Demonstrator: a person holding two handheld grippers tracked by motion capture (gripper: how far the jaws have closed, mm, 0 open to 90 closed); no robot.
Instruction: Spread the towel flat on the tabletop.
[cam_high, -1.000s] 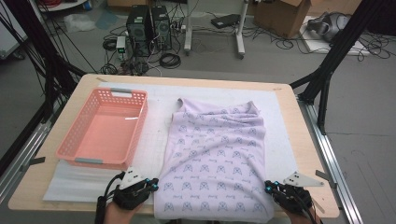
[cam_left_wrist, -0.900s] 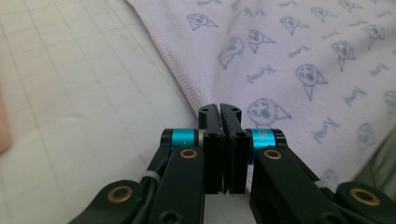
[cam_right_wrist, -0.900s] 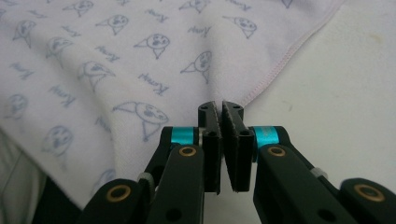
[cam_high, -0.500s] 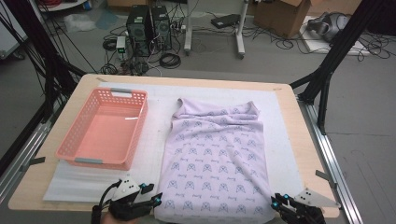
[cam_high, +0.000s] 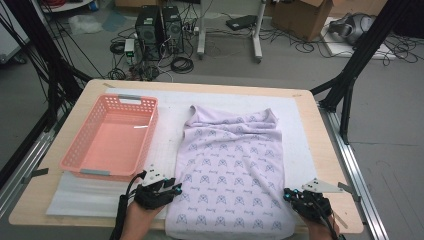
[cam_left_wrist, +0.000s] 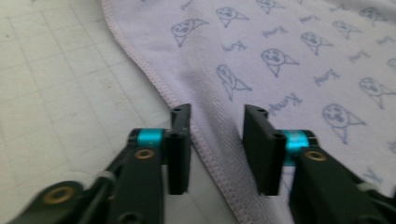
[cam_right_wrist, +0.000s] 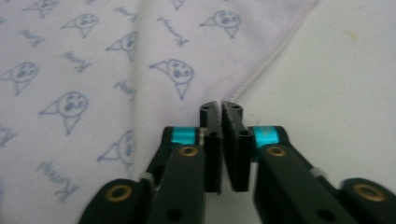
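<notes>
Fixed high above the near side of the table, looking forward and down, far enough to take in the whole top and the floor beyond. Riding on the left gripper, very close, facing along its jaws onto the cloth and its hem. Riding on the right gripper, equally close, facing the opposite hem. Shared by all three: the cloth's near end.

Right gripper has its jaws squeezed together right at the hemmed edge of the lilac cloth (cat-face print), white mat beside it.
</notes>
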